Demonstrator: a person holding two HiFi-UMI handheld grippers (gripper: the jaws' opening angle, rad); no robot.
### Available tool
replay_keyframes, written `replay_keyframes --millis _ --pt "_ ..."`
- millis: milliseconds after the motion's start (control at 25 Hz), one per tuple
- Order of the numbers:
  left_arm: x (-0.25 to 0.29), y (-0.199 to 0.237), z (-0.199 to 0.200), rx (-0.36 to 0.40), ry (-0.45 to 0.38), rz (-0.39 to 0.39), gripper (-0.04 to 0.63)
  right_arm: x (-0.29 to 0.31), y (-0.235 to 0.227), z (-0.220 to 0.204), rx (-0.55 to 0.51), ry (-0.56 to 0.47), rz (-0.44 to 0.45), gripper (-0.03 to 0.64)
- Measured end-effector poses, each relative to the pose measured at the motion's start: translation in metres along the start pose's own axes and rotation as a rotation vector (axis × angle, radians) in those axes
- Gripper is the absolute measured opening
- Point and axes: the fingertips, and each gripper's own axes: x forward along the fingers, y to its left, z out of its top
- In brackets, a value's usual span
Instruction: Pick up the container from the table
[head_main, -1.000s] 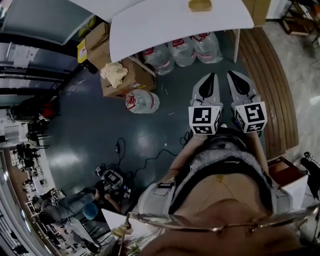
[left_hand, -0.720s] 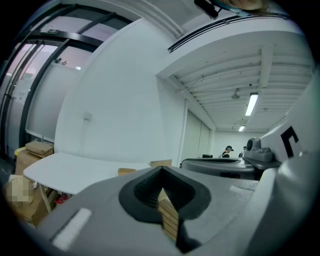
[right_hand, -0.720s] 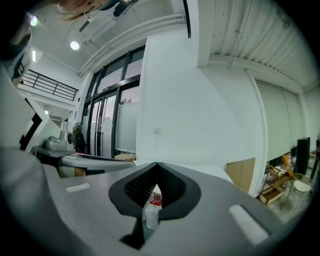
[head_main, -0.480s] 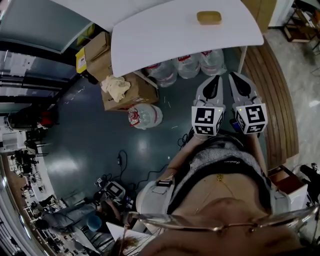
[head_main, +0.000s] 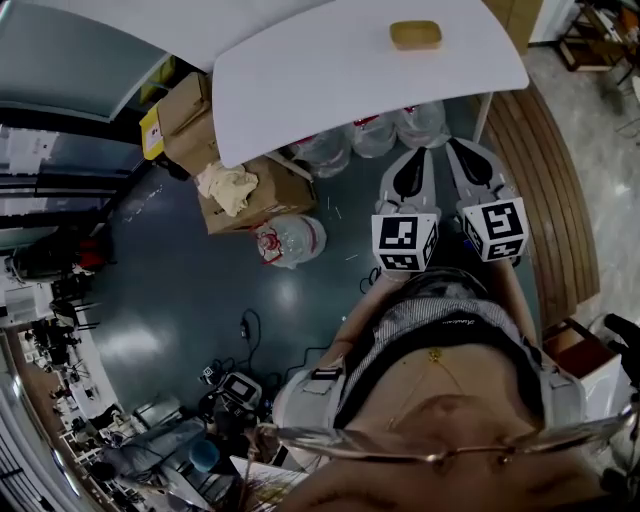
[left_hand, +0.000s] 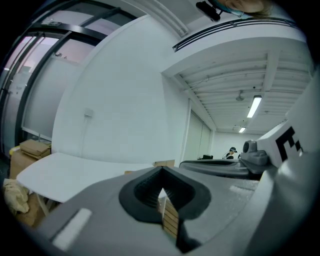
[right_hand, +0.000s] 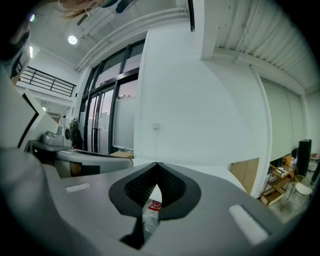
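Risk comes mainly from distance. The container (head_main: 415, 35), a small tan oblong, lies on the white surface (head_main: 330, 80) toward its right end, well back from the near edge and well apart from both grippers. I judge a long forward reach is needed, and a hurried one could knock the container away instead of catching it.

Both pairs of fingers (left_hand: 95, 205) are clenched tip to tip on nothing. If they arrive without spreading, the tips would only push the container along the smooth top. Large water bottles (head_main: 375, 135) stand under the surface, and another bottle (head_main: 290, 240) lies on the dark floor beside cardboard boxes (head_main: 260, 190). Stepping closer carelessly could catch a foot on them.

In the head view, my left gripper (head_main: 418, 155) and right gripper (head_main: 455, 145) are held side by side in front of my torso. They point forward at the near edge of the surface, tips leaning slightly toward each other, marker cubes facing up.

The left gripper view shows that gripper (left_hand: 161, 169) aimed level with the surface, wooden floor slats visible through the small gap behind the closed tips. The right gripper view shows its gripper (right_hand: 156, 164) aimed the same way, a red-labelled bottle visible through the gap.
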Motion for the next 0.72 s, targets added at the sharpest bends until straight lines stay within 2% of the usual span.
replay_keyframes --millis 320,720 --pt "0.025 0.021 -0.002 -0.012 0.027 0.01 0.0 0.029 -0.011 -0.004 0.009 0.021 0.007 0.026" --pt "0.065 0.047 0.01 0.001 0.02 0.045 0.0 0.076 -0.031 0.002 0.009 0.028 0.036 0.026"
